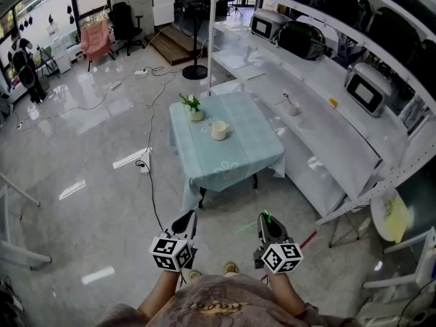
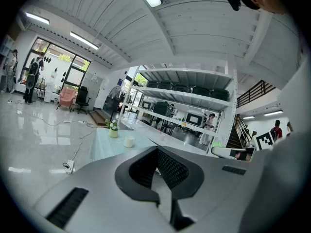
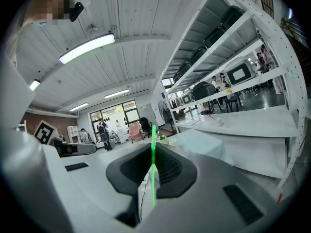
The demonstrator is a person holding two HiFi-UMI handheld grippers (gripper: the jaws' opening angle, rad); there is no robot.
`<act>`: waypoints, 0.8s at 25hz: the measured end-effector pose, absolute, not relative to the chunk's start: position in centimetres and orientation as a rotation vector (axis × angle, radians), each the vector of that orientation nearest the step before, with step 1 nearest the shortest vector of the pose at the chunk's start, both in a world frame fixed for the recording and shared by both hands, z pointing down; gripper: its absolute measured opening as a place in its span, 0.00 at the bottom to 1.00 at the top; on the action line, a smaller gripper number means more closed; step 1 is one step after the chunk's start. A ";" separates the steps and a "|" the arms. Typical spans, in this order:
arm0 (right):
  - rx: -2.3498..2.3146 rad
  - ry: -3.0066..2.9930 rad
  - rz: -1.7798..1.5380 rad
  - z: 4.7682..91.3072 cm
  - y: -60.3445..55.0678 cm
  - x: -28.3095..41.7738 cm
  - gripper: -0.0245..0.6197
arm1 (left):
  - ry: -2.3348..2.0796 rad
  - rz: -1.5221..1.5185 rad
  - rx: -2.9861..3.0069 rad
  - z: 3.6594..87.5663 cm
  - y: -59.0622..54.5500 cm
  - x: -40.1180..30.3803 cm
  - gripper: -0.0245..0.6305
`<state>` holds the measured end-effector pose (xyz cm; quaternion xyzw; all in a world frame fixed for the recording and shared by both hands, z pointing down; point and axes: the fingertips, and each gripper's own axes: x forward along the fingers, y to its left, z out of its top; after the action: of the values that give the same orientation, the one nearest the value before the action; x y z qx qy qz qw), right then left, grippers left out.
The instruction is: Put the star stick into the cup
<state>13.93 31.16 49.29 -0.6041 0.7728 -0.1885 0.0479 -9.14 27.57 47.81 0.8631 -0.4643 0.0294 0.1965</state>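
Brown printed T-shirt (image 1: 218, 306), grey left gripper (image 1: 189, 216) and right gripper (image 1: 265, 218), black ribbed pads (image 2: 172, 169), black-and-white marker cubes (image 1: 170, 254)

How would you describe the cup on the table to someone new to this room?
Find the small table with the pale green cloth beside the white shelves. The cup stands near its middle: plain cream, unlike the flowering pot.
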 end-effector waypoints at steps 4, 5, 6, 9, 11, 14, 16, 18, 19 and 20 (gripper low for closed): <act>-1.836 2.358 -0.570 49.3 31.1 13.8 0.06 | -1.301 0.080 2.420 47.7 27.5 -9.3 0.07; -1.834 2.355 -0.564 49.1 31.0 13.8 0.06 | -1.298 0.077 2.424 47.6 27.4 -9.3 0.07; -1.829 2.349 -0.559 49.0 31.0 13.6 0.06 | -1.294 0.075 2.427 47.6 27.4 -9.4 0.07; -1.815 2.333 -0.556 48.7 31.0 12.9 0.06 | -1.280 0.074 2.432 47.6 27.5 -10.0 0.07; -1.816 2.331 -0.561 48.8 31.0 12.2 0.06 | -1.270 0.077 2.434 47.5 27.5 -10.4 0.07; -1.825 2.327 -0.550 48.9 31.5 11.0 0.07 | -1.249 0.086 2.451 47.6 27.9 -11.2 0.07; -1.831 2.325 -0.531 49.2 32.0 10.0 0.07 | -1.233 0.096 2.471 48.5 28.3 -12.1 0.07; -1.836 2.317 -0.520 49.5 32.2 9.3 0.07 | -1.227 0.102 2.487 49.0 28.2 -13.0 0.07; -1.840 2.311 -0.521 49.6 32.2 9.0 0.07 | -1.223 0.099 2.490 48.9 28.2 -13.3 0.07; -1.844 2.304 -0.525 49.7 32.3 8.9 0.07 | -1.220 0.093 2.489 48.6 28.2 -13.5 0.07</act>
<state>8.86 32.25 49.69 -0.6136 0.7667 -0.1746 0.0721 -13.46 28.23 48.60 0.8823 -0.4324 0.0330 0.1830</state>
